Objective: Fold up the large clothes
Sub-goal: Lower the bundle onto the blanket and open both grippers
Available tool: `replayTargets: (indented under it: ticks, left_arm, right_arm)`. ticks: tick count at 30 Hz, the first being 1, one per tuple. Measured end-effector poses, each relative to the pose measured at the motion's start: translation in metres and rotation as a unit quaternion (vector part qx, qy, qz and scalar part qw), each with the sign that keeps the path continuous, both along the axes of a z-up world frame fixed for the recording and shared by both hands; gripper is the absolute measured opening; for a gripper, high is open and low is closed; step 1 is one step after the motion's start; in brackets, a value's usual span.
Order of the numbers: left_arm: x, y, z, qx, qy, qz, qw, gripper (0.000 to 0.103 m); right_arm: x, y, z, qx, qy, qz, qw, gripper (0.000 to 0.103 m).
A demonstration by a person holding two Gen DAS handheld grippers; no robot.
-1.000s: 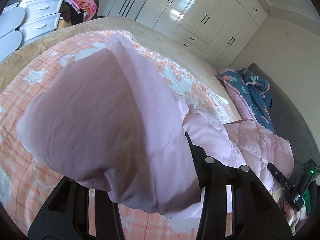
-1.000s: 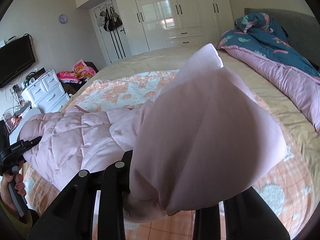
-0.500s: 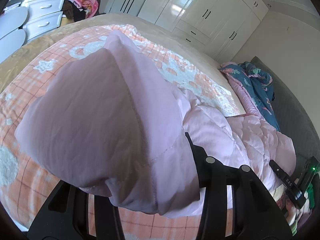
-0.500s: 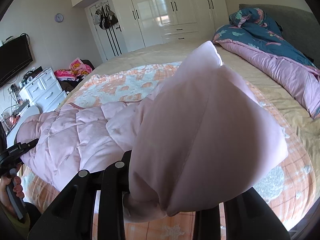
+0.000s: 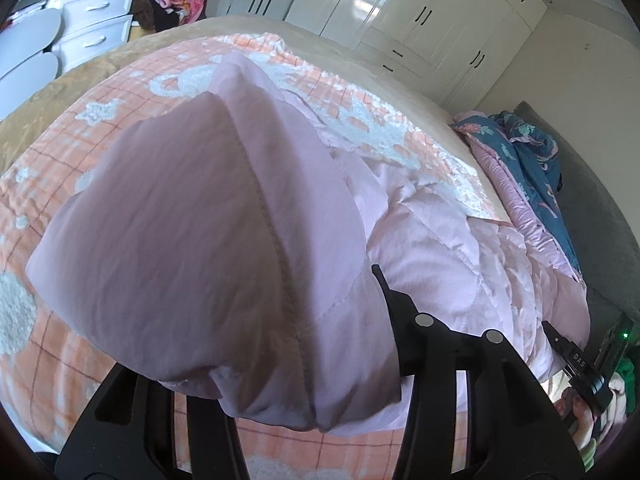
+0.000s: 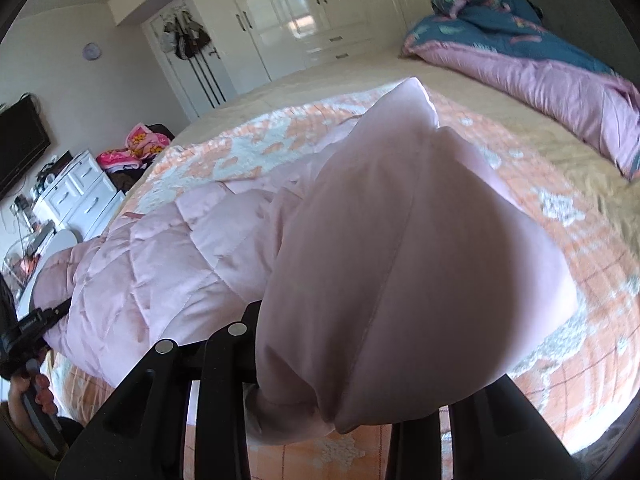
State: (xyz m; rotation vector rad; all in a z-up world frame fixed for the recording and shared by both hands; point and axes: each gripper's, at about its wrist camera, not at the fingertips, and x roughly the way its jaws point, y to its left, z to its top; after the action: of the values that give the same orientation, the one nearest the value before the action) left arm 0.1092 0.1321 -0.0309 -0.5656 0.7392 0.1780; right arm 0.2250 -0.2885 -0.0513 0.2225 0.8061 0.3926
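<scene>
The pink puffy coat lies on the bed, with one end pinched by the left tool and one by the right tool, so the fold looks only begun.

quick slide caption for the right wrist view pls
Right tongs clamp a bunched end of the pink quilted jacket above the orange checked blanket on the bed.

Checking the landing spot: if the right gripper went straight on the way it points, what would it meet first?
Probably the orange checked blanket on the bed. The pink padded jacket it grips hides that line, so depth is unclear.
</scene>
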Motion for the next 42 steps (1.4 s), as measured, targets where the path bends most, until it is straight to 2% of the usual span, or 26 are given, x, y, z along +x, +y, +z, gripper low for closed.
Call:
replayTargets:
  ticks: [2,7,9,11,15,18,28,31,32,33,37,42]
  left_arm:
    - [0.000,-0.001,-0.004,0.002,0.005,0.000,1.0000,0.040]
    - [-0.003,-0.002,-0.010,0.001,0.015,0.005,0.9999,0.044]
    - [-0.004,-0.001,-0.011,0.000,0.018,0.007,0.9998,0.047]
    - [-0.006,-0.002,-0.011,0.000,0.021,0.009,0.9997,0.050]
    - [-0.011,-0.001,-0.010,-0.002,0.023,0.010,0.9997,0.056]
    - [-0.014,-0.001,-0.010,-0.004,0.024,0.011,0.9997,0.059]
    - [-0.024,0.000,-0.004,-0.004,0.030,0.011,0.9995,0.069]
    - [-0.030,-0.001,0.001,-0.003,0.032,0.008,0.9995,0.082]
    - [-0.033,-0.001,0.003,-0.003,0.033,0.007,0.9994,0.090]
    - [-0.035,-0.002,0.005,-0.001,0.034,0.008,0.9994,0.094]
    - [-0.043,-0.005,0.016,0.017,0.039,0.011,0.9991,0.094]
    - [-0.057,-0.009,0.033,0.034,0.028,0.015,0.9989,0.094]
  right_arm:
    - [0.002,-0.001,-0.007,0.001,0.014,-0.007,1.000,0.033]
    - [0.002,-0.005,-0.018,0.011,0.046,-0.020,0.999,0.050]
    - [0.001,-0.010,-0.021,0.021,0.058,-0.027,0.998,0.064]
    - [-0.001,-0.016,-0.023,0.027,0.069,-0.037,0.997,0.073]
    - [-0.011,-0.023,-0.023,0.032,0.075,-0.042,0.996,0.083]
    - [-0.018,-0.028,-0.021,0.033,0.076,-0.044,0.996,0.087]
    - [-0.029,-0.034,-0.012,0.030,0.074,-0.050,0.996,0.088]
    - [-0.035,-0.038,-0.006,0.031,0.074,-0.050,0.996,0.088]
    - [-0.035,-0.038,-0.006,0.029,0.071,-0.052,0.996,0.093]
    - [-0.037,-0.039,-0.003,0.025,0.066,-0.054,0.996,0.094]
    - [-0.051,-0.047,0.010,0.016,0.048,-0.056,0.997,0.095]
    - [-0.073,-0.053,0.038,-0.002,0.003,-0.058,0.998,0.099]
